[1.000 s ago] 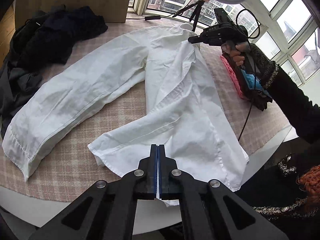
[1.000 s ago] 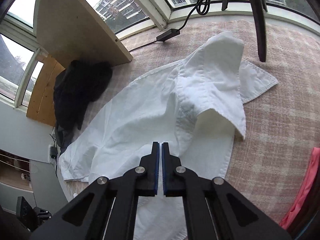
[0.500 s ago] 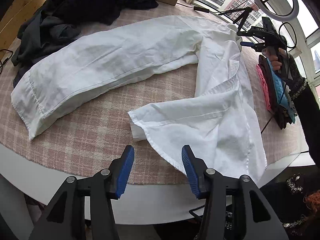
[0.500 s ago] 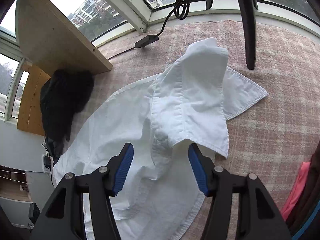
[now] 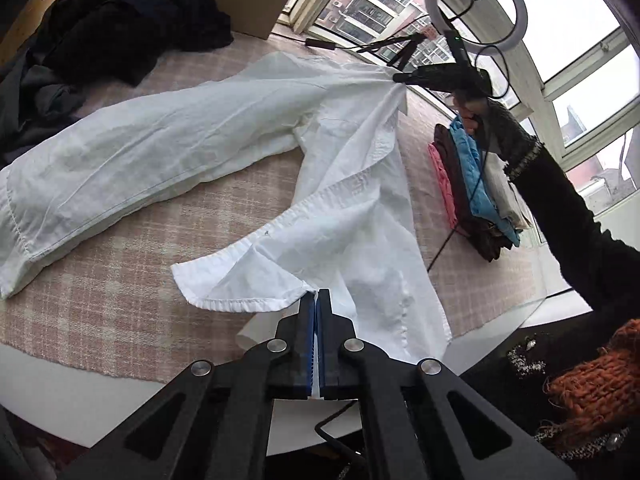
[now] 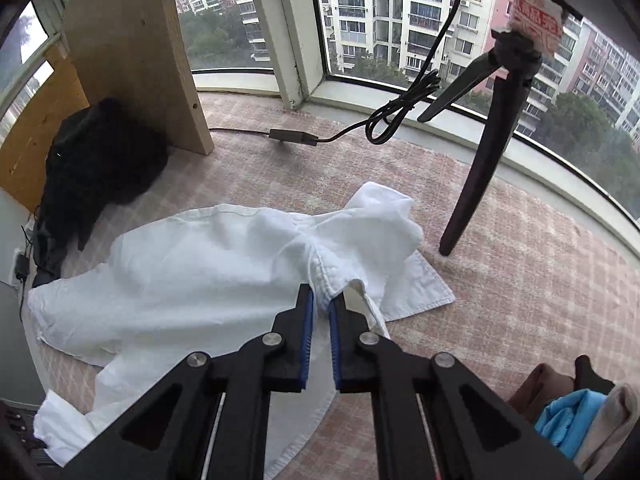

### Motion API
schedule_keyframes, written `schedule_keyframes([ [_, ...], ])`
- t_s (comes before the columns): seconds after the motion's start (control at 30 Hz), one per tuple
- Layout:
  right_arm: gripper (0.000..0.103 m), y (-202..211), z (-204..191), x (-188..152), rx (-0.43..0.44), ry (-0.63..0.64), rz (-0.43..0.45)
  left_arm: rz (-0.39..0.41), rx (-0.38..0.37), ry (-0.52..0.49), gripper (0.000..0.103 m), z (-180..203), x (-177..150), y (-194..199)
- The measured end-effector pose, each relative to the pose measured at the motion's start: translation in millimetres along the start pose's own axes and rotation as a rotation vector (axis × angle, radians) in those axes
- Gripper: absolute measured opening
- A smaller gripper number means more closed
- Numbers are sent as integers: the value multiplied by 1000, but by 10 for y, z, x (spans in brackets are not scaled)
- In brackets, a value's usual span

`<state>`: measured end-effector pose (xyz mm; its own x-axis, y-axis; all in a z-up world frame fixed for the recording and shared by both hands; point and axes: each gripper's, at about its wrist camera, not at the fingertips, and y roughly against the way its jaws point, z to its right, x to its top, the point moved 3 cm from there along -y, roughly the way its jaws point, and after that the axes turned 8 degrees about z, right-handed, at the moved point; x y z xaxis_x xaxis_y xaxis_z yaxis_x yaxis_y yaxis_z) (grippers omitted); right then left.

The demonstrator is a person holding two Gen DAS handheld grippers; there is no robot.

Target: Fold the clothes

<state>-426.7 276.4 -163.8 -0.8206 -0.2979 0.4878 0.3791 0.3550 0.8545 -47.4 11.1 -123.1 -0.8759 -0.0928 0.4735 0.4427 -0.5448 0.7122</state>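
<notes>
A white shirt lies spread on the pink checked tablecloth, one long sleeve stretching left. My left gripper is shut on the shirt's bottom hem near the table's front edge. In the left wrist view my right gripper pinches the shirt's collar end at the far side and lifts it a little. The right wrist view shows that gripper shut on a bunched fold of the white shirt by the collar, with the cloth rising to the blue pads.
Dark clothes are heaped at the back left. A stack of folded garments, pink, brown and blue, sits at the right. A ring light tripod leg and a cable stand just behind the collar. A wooden board leans by the window.
Half a second ago both grippers were open over the shirt. Both have shut on it now, the left on the hem, the right on the collar fold.
</notes>
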Motion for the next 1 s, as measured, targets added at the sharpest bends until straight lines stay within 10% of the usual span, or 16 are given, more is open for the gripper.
schedule_keyframes([
  [0.2,35,-203,0,-83,-75,67,-86,-166,-16,-199,14,567,-407,-142],
  [0.33,39,-300,28,-162,-85,76,-139,-153,36,-71,44,221,-387,-147],
  [0.6,44,-192,182,-532,6,-108,-189,-166,7,147,48,-1,-489,-413],
  [0.8,44,-109,133,-789,64,-144,-194,-131,353,-250,48,237,-376,-388],
  [1.0,44,-285,19,-746,86,-150,-160,-209,362,-535,48,388,-290,-861],
])
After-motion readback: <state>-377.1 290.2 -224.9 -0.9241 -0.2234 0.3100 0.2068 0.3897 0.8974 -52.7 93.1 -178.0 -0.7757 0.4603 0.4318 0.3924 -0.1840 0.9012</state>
